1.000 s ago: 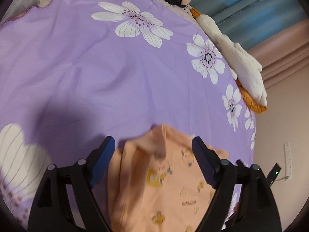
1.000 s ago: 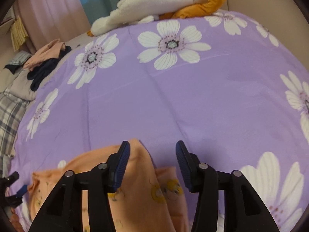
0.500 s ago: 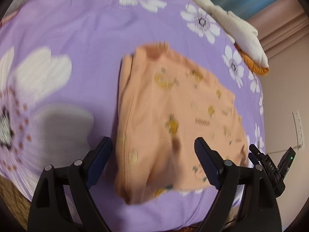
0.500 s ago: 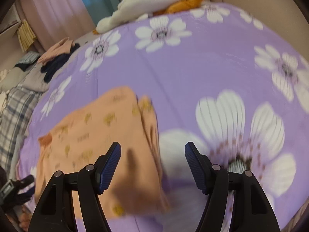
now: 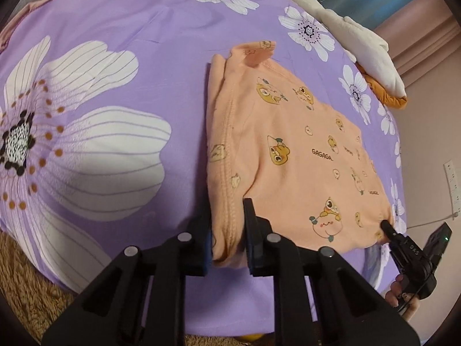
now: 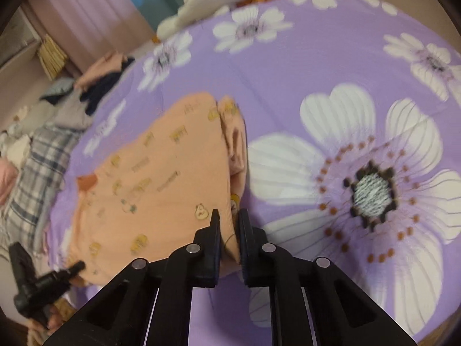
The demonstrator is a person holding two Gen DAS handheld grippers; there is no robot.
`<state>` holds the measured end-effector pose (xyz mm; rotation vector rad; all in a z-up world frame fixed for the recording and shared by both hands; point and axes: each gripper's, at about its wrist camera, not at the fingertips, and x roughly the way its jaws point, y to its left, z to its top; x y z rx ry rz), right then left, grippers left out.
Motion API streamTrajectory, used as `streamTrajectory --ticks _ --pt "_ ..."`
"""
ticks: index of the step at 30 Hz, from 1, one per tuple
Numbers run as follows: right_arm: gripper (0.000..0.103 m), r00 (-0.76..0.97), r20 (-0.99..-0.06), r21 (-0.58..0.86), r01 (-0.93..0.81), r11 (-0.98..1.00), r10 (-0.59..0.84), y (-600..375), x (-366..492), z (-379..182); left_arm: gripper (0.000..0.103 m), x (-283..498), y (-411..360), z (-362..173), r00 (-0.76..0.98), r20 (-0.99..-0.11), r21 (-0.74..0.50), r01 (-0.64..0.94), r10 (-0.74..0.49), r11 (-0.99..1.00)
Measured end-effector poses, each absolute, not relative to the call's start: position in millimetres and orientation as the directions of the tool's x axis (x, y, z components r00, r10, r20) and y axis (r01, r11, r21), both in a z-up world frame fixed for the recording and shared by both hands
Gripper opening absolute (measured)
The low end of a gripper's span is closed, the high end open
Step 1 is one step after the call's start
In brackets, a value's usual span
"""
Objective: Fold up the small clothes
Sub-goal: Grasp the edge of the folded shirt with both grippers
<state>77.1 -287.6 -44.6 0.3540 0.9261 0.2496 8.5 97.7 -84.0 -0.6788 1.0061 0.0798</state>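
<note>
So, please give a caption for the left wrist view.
Left gripper closing on orange garment's near corner, on purple floral sheet.

Black left claw, blue pads, silver screws, black right claw

we see soft matt peach knit garment, smooth purple floral bedsheet cloth, matt black plastic left gripper, fuzzy tan carpet at bed's near edge.

The right wrist view is motion-blurred, leaving the orange garment's prints unreadable.
</note>
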Motion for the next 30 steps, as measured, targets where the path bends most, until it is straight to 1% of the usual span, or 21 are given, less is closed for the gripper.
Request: streamTrajectory --ticks 2,4,7,9,13,15,16,17,18,19,20,21,23,25,26,28,30 --pt "0.011 0.608 -0.715 0.382 -0.072 0.921 0.344 -288.2 71.6 -32.4 0.018 6.2 98.0 -83.9 0.547 -0.801 -0.488 -0.36 -0.244 0.795" --pt "0.01 0.613 -0.717 0.369 -0.071 0.927 0.332 -287.6 70.0 -30.9 0.018 4.9 96.3 -83.5 0.541 -0.807 -0.478 -0.358 -0.239 0.802" --pt "0.008 0.593 -0.759 0.307 -0.035 0.951 0.267 -285.1 73.9 -44.8 0.02 3.9 93.5 -83.7 0.532 -0.815 -0.459 -0.354 -0.228 0.815" --pt "0.008 0.559 -0.784 0.312 -0.021 0.95 0.269 -285.4 77.1 -59.3 0.02 3.2 92.5 -83.4 0.53 -0.818 -0.452 -0.353 -0.223 0.819" --pt "0.008 0.557 -0.79 0.3 -0.014 0.954 0.257 -285.1 75.2 -63.9 0.02 1.9 89.0 -80.0 0.53 -0.821 -0.438 -0.349 -0.21 0.829" --pt "0.008 0.558 -0.793 0.29 -0.004 0.957 0.242 -283.2 72.3 -60.4 0.022 0.5 86.7 -76.2 0.536 -0.819 -0.434 -0.344 -0.206 0.832" --pt "0.012 0.554 -0.798 0.293 0.011 0.956 0.238 -283.9 70.4 -58.1 0.024 -1.2 86.2 -73.3 0.546 -0.812 -0.439 -0.339 -0.207 0.832" --pt "0.029 0.551 -0.801 0.297 0.024 0.955 0.235 -285.9 68.5 -57.6 0.028 -2.7 85.6 -70.6 0.556 -0.804 -0.446 -0.332 -0.21 0.831" --pt "0.039 0.547 -0.808 0.299 0.055 0.953 0.222 -288.7 66.0 -57.0 0.032 -3.9 84.6 -68.8 0.562 -0.799 -0.452 -0.326 -0.214 0.83" --pt "0.055 0.547 -0.809 0.307 0.079 0.949 0.216 -293.2 61.6 -56.9 0.04 -4.9 84.3 -67.0 0.566 -0.795 -0.457 -0.322 -0.218 0.829" --pt "0.058 0.558 -0.798 0.327 0.087 0.941 0.225 -297.5 53.9 -54.8 0.046 -6.3 83.6 -64.7 0.572 -0.79 -0.46 -0.315 -0.221 0.83" --pt "0.058 0.559 -0.795 0.337 0.083 0.938 0.236 -299.9 49.2 -54.5 0.049 -7.6 81.4 -62.3 0.58 -0.785 -0.46 -0.31 -0.219 0.832" --pt "0.058 0.551 -0.786 0.376 0.067 0.924 0.28 -302.9 40.7 -53.9 0.06 -8.2 78.0 -58.3 0.588 -0.781 -0.45 -0.295 -0.211 0.843" --pt "0.059 0.53 -0.776 0.43 0.047 0.901 0.343 -302.0 32.2 -56.8 0.064 -7.2 72.9 -55.9 0.59 -0.776 -0.446 -0.263 -0.223 0.856" --pt "0.062 0.517 -0.775 0.44 0.029 0.898 0.363 -297.0 30.3 -58.4 0.066 -7.4 70.4 -54.6 0.594 -0.772 -0.445 -0.249 -0.227 0.86" --pt "0.063 0.507 -0.772 0.443 -0.004 0.896 0.384 -288.6 28.0 -61.6 0.07 -7.0 67.2 -53.2 0.598 -0.772 -0.433 -0.243 -0.218 0.868" --pt "0.063 0.509 -0.767 0.442 -0.023 0.897 0.391 -280.3 31.3 -64.1 0.071 -6.3 62.4 -52.3 0.594 -0.778 -0.411 -0.236 -0.204 0.881"
